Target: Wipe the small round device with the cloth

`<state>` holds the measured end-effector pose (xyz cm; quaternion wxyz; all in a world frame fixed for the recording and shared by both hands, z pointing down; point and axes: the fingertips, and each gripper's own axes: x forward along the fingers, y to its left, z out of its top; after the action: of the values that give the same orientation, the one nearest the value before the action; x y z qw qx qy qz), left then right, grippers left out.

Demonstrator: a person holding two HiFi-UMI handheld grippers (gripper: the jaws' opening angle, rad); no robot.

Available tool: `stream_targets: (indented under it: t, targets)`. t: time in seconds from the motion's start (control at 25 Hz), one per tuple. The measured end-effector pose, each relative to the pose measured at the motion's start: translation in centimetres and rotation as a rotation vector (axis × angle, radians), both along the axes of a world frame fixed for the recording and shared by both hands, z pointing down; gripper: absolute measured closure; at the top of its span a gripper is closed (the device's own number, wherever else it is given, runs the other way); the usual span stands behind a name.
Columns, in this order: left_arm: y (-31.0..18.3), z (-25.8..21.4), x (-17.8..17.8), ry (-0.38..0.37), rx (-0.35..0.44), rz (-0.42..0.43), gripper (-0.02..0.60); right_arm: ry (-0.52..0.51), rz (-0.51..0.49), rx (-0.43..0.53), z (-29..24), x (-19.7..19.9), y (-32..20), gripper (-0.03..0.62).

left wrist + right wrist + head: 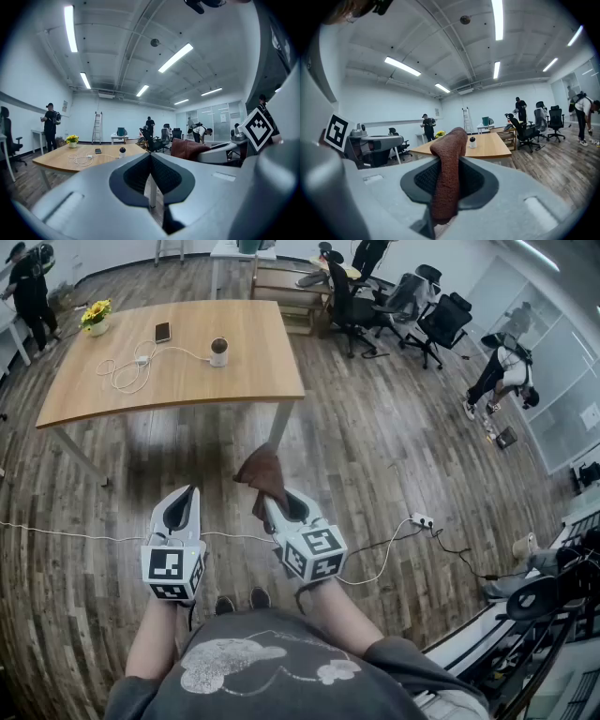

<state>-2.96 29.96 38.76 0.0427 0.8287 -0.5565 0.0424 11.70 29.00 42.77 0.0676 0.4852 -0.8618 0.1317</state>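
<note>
Head view: wood-plank floor (394,456) fills most of the frame, with a light wooden table (253,381) standing in the upper left and a cluster of black office chairs (441,324) beyond its far right corner. Both grippers are held low over bare floor, near the person's body and well short of the table's near edge. Left gripper (184,502): in the left gripper view the jaws meet along a closed seam with nothing caught between them. Right gripper (279,507): just beside the left one; in the right gripper view the jaws are closed down on a brown-red cloth (450,173), which runs as a folded band through the gap and bunches up above the jaw tips. From the head view the cloth (263,470) stands up as a crumpled peak ahead of the right jaws, over floor, not over the table. Small round device (218,351): white body with a dark top, upright on the table toward its middle, well apart from both grippers and from the cloth. In the right gripper view the device (472,141) sits on the tabletop just right of the cloth's top fold and far behind it. Other items on the table: a yellow flower pot (95,315) at the far left corner, a dark phone (162,332) near the far edge, and a coiled white cable (127,371) whose lead runs toward the device. A white power strip (421,519) lies on the floor to the right of the grippers.
</note>
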Motion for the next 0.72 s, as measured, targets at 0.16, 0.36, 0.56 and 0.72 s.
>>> stream_targets:
  t: [0.16, 0.36, 0.56, 0.72]
  targets:
    - [0.5, 0.3, 0.9, -0.006, -0.002, 0.007, 0.563, -0.001, -0.005, -0.013, 0.6, 0.5, 0.6, 0.517]
    - [0.6, 0.8, 1.8, 0.0, -0.024, 0.009, 0.563, -0.012, -0.007, -0.016, 0.8, 1.3, 0.5, 0.517]
    - [0.8, 2.0, 3.7, -0.001, -0.058, 0.021, 0.563, -0.058, -0.048, 0.024, 0.4, 2.3, 1.3, 0.517]
    - [0.8, 2.6, 5.5, 0.017, -0.078, 0.018, 0.563, -0.043, -0.106, 0.05, 0.6, 3.6, 2.1, 0.517]
